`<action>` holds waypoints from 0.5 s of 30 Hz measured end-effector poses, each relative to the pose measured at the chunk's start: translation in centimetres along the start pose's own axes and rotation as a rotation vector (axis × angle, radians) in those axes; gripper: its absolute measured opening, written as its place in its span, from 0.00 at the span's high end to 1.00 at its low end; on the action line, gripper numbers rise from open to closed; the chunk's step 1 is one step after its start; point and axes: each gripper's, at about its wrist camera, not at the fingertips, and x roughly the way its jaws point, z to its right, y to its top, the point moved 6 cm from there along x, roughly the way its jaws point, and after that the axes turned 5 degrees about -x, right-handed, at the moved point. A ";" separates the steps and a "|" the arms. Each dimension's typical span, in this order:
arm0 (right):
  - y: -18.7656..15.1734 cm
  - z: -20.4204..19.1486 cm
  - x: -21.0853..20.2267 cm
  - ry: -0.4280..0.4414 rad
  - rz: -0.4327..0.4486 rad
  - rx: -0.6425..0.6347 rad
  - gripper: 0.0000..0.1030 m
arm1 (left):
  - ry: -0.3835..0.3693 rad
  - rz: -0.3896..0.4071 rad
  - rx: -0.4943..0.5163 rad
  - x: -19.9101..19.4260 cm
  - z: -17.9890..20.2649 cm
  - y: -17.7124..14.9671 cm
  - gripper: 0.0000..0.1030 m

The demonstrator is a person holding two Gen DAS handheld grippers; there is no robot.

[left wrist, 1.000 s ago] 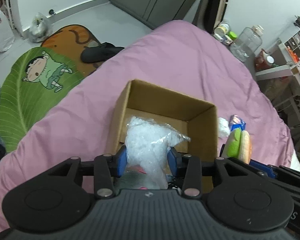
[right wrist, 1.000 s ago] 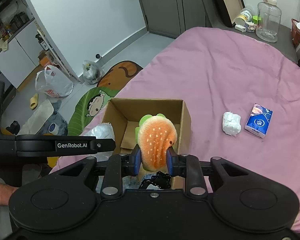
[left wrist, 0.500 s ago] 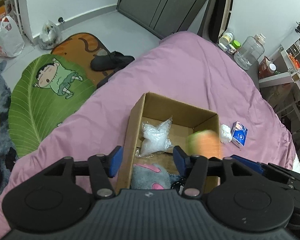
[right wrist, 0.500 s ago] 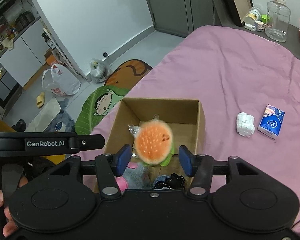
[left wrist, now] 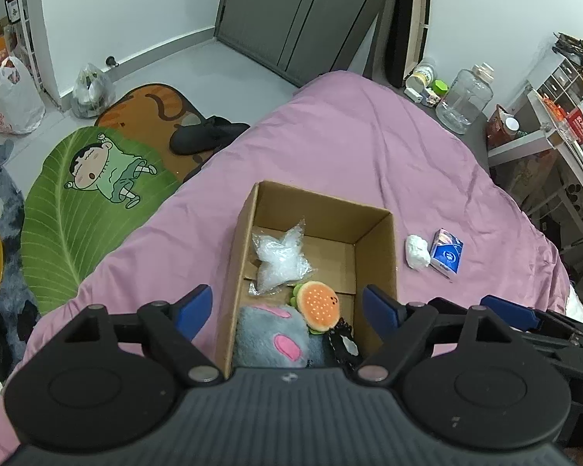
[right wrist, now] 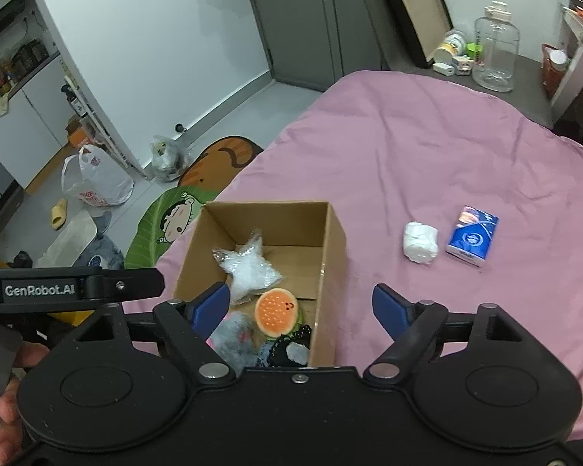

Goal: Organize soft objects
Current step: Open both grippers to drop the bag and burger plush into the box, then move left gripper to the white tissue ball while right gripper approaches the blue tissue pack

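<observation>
Both the left claw [left wrist: 287, 310] and right claw [right wrist: 301, 308] gape empty above the cardboard box [right wrist: 332, 233], which holds the burger plush [right wrist: 276, 312] and star-shaped plastic bag [right wrist: 250, 268]. The white wad [right wrist: 419, 247] and tissue pack [right wrist: 472, 235] wait at three o'clock on the bed [right wrist: 427, 155].

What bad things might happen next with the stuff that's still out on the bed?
The cardboard box stands near the edge of the pink bed, so a nudge from either open gripper might tip it toward the floor. The white wad touches or nearly touches the blue tissue pack, so grabbing one may drag the other. The burger plush lies on top of other toys and might roll.
</observation>
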 end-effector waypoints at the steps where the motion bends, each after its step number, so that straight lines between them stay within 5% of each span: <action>1: -0.1 0.2 -0.2 -0.001 0.003 0.006 0.21 | 0.000 0.004 0.006 -0.2 0.2 -0.2 0.15; 5: -0.5 0.8 -1.1 0.001 0.015 0.017 0.19 | 0.000 0.028 0.044 -1.2 1.1 -0.7 0.04; 15: -1.1 2.4 -2.9 0.002 0.054 0.035 0.07 | 0.025 0.056 0.075 -2.7 2.6 -2.0 0.00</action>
